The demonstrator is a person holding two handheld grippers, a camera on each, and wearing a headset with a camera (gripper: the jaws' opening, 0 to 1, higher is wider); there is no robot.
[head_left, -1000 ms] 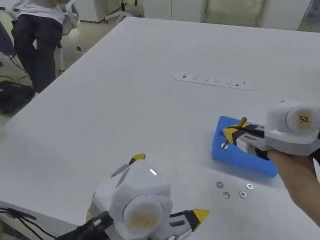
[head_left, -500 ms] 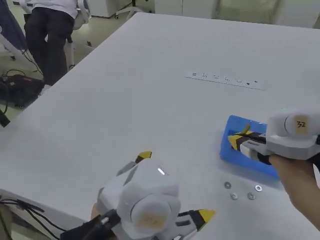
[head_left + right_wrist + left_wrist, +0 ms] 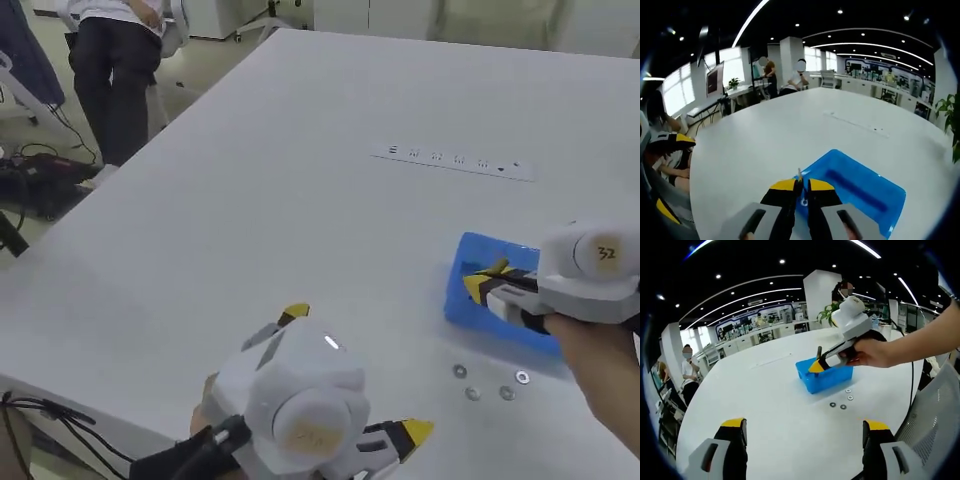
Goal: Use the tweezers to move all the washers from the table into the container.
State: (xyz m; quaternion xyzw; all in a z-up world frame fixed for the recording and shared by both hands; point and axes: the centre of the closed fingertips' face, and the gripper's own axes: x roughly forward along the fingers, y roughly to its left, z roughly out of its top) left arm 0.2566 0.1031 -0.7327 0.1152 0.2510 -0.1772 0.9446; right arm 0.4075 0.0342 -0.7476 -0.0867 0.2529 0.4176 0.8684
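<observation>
Between the yellow-tipped fingers of the right gripper (image 3: 801,184) a thin metal pair of tweezers (image 3: 799,174) is clamped, with the fingers almost together around it. Its slim tip pokes out just ahead of them, over the near corner of the container (image 3: 867,192), a shallow blue plastic box with rounded corners and a glossy floor. Whether a washer sits in that tip cannot be told.

Against a second ago the whole head view has swung (the camera's doing, not the things'). The right gripper is still held over the left end of the container, and its hold on the tweezers looks unchanged. Just behind and below those fingers, on the smooth white table (image 3: 280,200), the four washers (image 3: 473,393) lie as they did before. They are small flat metal rings in a loose cluster, just beside the container's near wall and apart from one another.

The left gripper (image 3: 356,371) stays low by the table's near edge, its black, yellow-capped fingers spread wide with nothing between them (its rounded white shell is glossy plastic). In its own view the washers and the container sit well ahead of the fingers, a little toward the right-hand one. Farther beyond the right gripper's fingers a long, flat white power strip (image 3: 455,162) lies on the table.
</observation>
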